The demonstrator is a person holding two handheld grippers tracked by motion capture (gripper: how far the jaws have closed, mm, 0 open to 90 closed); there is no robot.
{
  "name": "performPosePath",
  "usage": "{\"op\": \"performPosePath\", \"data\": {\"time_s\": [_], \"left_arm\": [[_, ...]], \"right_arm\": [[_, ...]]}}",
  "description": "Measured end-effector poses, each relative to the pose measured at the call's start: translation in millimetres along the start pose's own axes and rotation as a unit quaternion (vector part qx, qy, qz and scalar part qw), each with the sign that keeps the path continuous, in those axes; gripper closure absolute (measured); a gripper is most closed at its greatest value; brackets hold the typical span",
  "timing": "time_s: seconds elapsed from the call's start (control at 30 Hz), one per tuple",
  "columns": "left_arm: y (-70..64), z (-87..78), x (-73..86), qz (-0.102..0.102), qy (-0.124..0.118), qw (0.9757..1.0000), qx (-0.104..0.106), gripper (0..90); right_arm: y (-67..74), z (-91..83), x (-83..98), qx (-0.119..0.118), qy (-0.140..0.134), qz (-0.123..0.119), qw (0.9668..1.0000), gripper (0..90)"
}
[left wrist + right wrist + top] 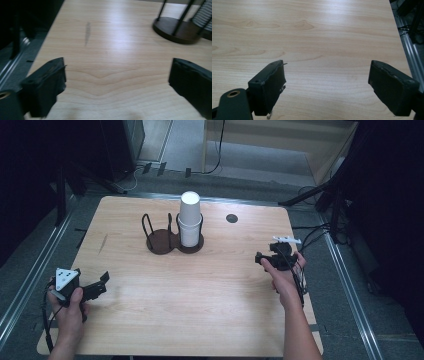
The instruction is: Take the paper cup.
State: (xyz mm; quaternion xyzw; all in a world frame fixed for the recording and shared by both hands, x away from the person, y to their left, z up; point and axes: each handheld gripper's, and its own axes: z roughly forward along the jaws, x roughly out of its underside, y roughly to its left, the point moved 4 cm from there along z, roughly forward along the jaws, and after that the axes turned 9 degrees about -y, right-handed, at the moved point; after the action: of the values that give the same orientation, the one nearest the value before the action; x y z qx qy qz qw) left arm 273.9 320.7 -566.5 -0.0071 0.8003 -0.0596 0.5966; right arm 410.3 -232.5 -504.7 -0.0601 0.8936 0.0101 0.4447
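The white cup stack (190,217) is standing in the wire holder (174,234) on the counter (200,295). Well away from the holder, both the left gripper (100,285) and the right gripper (261,258) are hovering with fingers apart, gripping nothing.

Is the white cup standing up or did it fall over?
Standing up. The cup sits upright in the right ring of the holder, flat end on top.
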Motion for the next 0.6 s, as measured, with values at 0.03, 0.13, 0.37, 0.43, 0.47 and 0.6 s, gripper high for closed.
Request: {"op": "performPosePath", "data": {"time_s": [0.03, 0.13, 0.37, 0.43, 0.47, 0.6], "left_arm": [[-0.8, -0.1, 0.1, 0.005, 0.0, 1.0, -0.001, 0.7], [-3.7, 0.5, 0.4, 0.019, 0.0, 0.9998, -0.008, 0.7], [-5.2, 0.4, 0.8, 0.029, 0.001, 0.9995, -0.015, 0.7], [-5.0, 0.5, 0.8, 0.027, 0.0, 0.9995, -0.017, 0.7], [-4.9, 0.6, 0.7, 0.027, 0.001, 0.9995, -0.017, 0.7], [-5.4, 1.0, 0.8, 0.03, -0.001, 0.9994, -0.02, 0.7]], "right_arm": [[5.1, 2.0, -7.7, 0.005, 0.015, -0.019, 0.9997, 14.1], [17.3, 3.8, -25.3, 0.016, 0.042, -0.057, 0.9974, 14.1], [51.3, 2.1, -59.7, 0.016, 0.099, -0.092, 0.9907, 14.2], [61.1, 0.3, -67.8, 0.012, 0.106, -0.094, 0.9899, 14.1], [66.1, -0.7, -71.8, 0.009, 0.107, -0.097, 0.9895, 14.1], [86.3, -4.1, -85.3, -0.002, 0.106, -0.107, 0.9886, 14.1]]}}
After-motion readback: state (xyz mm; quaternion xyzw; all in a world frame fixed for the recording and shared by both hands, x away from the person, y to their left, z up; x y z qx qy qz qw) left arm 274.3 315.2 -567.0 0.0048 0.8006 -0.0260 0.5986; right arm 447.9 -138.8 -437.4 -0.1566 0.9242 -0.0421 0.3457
